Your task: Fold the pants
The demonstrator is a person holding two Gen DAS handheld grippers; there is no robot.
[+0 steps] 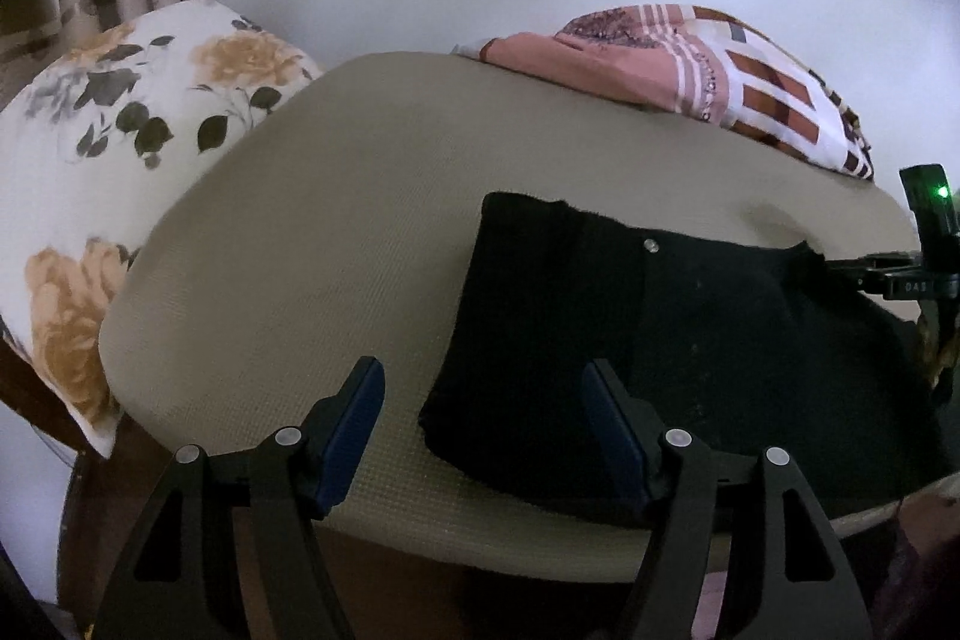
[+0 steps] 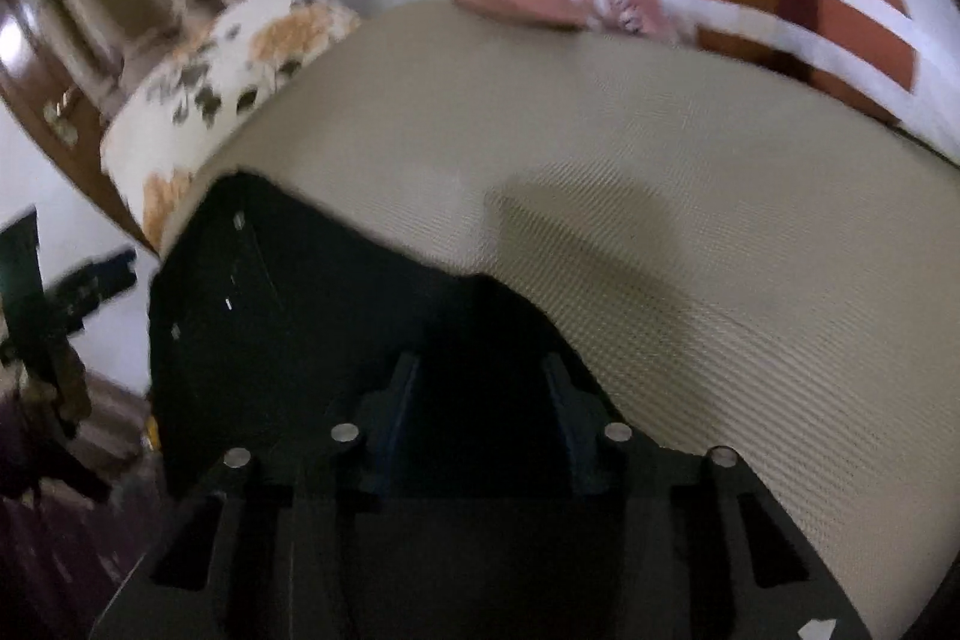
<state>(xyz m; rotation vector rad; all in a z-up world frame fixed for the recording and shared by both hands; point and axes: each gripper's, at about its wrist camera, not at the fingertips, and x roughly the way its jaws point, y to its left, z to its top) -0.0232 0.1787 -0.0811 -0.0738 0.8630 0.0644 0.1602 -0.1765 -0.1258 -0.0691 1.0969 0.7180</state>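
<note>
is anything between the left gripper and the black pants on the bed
Nothing visible. The left gripper hangs open right over the near edge of the black pants, only bare beige mattress beside it. The floral pillow lies off to the side.

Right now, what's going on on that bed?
A person with a gripper in each hand is folding black pants on a beige mattress. The left gripper hangs open over the pants' near-left edge, gripping nothing. The right gripper is over the pants' far side; whether it grips is unclear.
</note>
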